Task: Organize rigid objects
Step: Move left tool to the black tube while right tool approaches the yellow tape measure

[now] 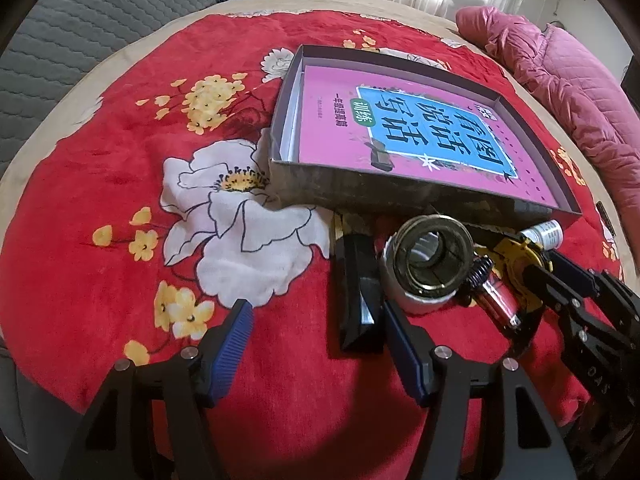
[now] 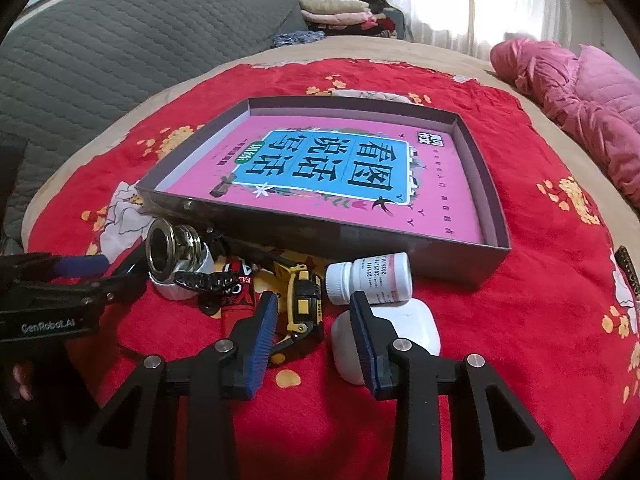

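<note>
Small hard things lie in a cluster against the near wall of a shallow grey box (image 2: 460,252) on a red flowered blanket (image 1: 120,280).

The box holds a pink book (image 2: 340,184); before it lie a metal ring on a white roll (image 1: 428,258), a black bar (image 1: 360,292), a yellow tape measure (image 2: 304,300), a white pill bottle (image 2: 370,278) and a white case (image 2: 400,332). The blanket covers a beige bed, with a grey quilted sofa (image 2: 120,40) behind, a pink padded coat (image 2: 580,92) at the right and a curtained bright window. The left gripper (image 1: 316,320) tilts down over bare blanket, jaws wide apart, its right pad just beside the bar. The right gripper (image 2: 314,308) tilts down with jaws apart, empty, between tape measure and case.
</note>
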`<state>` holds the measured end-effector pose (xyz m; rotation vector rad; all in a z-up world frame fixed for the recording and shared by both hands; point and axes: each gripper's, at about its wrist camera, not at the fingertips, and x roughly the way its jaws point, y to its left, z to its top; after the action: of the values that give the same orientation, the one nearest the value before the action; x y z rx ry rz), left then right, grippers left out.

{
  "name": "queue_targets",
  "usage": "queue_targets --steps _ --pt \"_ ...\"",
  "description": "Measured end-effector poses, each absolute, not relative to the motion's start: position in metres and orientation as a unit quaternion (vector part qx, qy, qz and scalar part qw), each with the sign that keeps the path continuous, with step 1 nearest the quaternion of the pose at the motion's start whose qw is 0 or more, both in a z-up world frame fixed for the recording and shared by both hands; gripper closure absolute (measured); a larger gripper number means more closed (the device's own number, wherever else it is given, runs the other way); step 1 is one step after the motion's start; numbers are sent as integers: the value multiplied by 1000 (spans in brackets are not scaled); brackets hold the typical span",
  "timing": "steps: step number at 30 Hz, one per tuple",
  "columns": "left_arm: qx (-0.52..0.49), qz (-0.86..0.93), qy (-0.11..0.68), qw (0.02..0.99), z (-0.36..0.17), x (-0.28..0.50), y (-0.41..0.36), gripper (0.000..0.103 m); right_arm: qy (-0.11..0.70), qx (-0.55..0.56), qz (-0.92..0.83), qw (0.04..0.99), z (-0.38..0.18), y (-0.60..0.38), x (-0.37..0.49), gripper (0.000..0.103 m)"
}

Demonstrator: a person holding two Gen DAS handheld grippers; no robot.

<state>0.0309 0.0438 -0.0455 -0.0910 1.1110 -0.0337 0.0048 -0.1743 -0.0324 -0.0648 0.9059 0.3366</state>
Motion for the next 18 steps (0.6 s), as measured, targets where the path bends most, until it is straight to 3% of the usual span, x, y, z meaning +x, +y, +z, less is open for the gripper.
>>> queue_targets --steps 10,18 --pt "-26 -20 523 852 -48 42 40 58 449 -25 183 874 -41 -169 11 77" --pt "-37 -28 521 852 -50 50 42 59 454 -17 188 871 -48 -167 18 77"
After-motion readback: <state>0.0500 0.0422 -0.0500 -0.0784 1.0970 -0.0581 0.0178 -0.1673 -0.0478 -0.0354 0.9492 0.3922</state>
